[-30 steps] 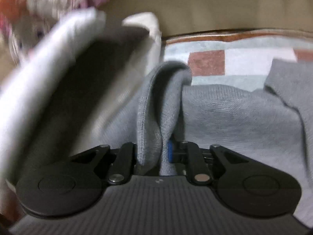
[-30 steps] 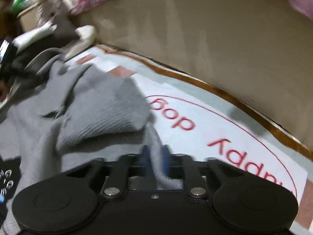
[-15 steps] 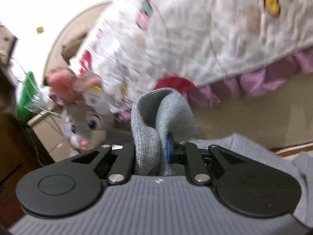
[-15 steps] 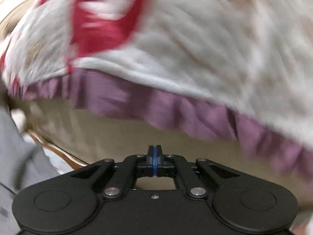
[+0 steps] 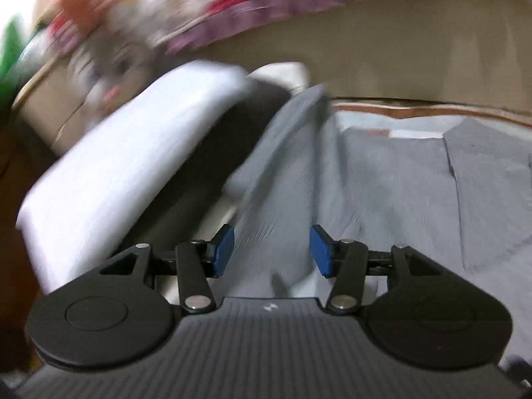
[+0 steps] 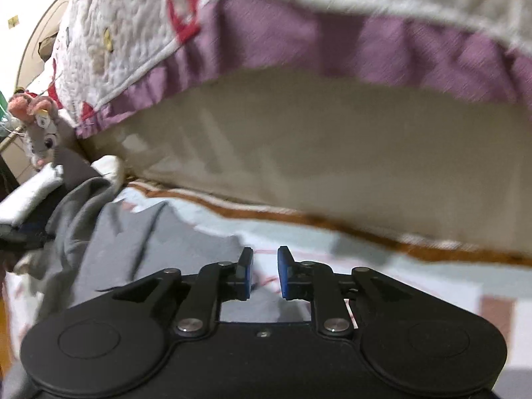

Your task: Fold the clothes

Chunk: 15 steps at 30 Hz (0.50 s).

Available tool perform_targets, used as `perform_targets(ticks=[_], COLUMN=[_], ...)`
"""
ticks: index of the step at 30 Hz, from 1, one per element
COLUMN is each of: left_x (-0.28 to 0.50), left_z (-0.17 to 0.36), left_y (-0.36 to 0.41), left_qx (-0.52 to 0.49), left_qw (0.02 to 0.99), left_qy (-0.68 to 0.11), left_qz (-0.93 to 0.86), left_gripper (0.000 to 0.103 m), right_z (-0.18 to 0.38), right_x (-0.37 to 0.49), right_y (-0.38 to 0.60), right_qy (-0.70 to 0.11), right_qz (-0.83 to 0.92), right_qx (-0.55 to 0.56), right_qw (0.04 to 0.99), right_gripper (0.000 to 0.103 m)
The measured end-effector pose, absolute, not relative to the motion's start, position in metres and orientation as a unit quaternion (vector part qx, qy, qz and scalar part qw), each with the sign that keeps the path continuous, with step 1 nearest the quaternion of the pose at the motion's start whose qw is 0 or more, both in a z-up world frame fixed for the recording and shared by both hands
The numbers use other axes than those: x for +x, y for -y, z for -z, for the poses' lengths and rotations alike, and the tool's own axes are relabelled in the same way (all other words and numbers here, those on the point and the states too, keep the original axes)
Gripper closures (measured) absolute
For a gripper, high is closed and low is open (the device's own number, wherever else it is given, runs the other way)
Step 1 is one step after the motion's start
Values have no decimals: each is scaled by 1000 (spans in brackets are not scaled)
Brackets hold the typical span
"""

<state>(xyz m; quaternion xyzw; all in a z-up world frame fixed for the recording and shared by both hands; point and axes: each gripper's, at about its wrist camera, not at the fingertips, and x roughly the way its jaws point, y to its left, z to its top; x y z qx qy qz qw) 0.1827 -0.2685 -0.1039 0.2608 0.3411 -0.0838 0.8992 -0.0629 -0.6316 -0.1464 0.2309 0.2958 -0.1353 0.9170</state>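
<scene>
Grey sweater on mat, both grippers free

Left wrist: left gripper spread wide, nothing pinched; grey sweater lies on the mat ahead, a ridge running between the pads. Blurry.

Right wrist: right gripper parted narrowly, empty; sweater to its left on the mat, bed quilt above.

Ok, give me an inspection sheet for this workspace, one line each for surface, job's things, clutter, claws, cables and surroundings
Surface: patchwork mat with brown border, red lettering partly visible.
Job's things: grey knit sweater spread on the mat, one part bunched up at its left edge.
Clutter: white and dark folded item beside the sweater; plush toy behind it.
Claws: left claw open over the sweater, gripping nothing; right claw open, empty.
Cables: nothing seen.
Surroundings: bed with beige side, quilt with purple frill hanging over it.
</scene>
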Motion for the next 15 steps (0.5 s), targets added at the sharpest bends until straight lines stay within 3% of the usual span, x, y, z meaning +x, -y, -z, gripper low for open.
perform_targets(ticks=[5, 10, 15], left_x=[107, 80, 82], left_z=[63, 18, 5], left_y=[201, 168, 136], left_qx=[222, 248, 161], left_qw=[910, 915, 915], left_qy=[-350, -319, -368], left_qz=[18, -3, 27], left_gripper=[53, 45, 45], right_z=[162, 183, 192], right_x=[-45, -62, -71], right_y=[586, 562, 575], right_qy=[-321, -352, -372], right_qz=[59, -1, 49], right_qx=[248, 249, 286], right_qw=[912, 902, 882], right_gripper=[70, 69, 69])
